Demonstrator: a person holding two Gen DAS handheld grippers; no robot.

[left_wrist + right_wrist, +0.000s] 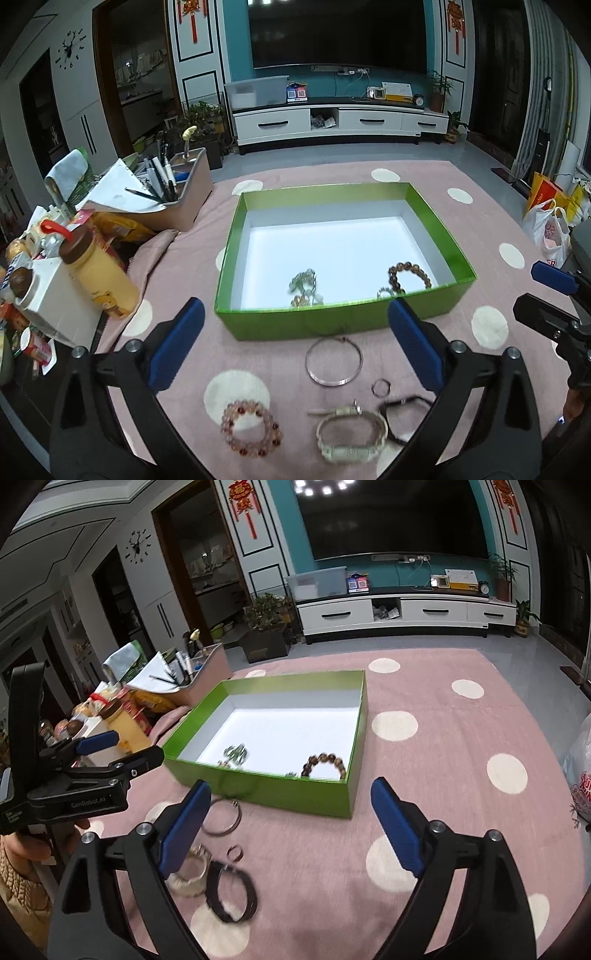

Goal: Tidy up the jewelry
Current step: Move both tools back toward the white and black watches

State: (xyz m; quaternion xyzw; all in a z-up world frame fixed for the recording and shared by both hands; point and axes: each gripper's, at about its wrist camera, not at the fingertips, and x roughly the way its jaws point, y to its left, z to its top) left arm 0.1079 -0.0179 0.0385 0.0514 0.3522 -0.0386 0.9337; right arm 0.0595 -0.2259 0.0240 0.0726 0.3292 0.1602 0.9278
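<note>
both tongs, the left tongs (295,343) and the right tongs (291,823), gape wide with nothing between them. the open green cardboard box (439,236) on the pink dotted cloth (443,782) holds a brown bead bracelet (409,276) and a pale green one (304,282). a thin silver bangle (334,362), pink bead bracelet (251,428) and cream watch (351,432) lie just before the box.

"GenRobot.AI" on left gripper (99,755)
</note>
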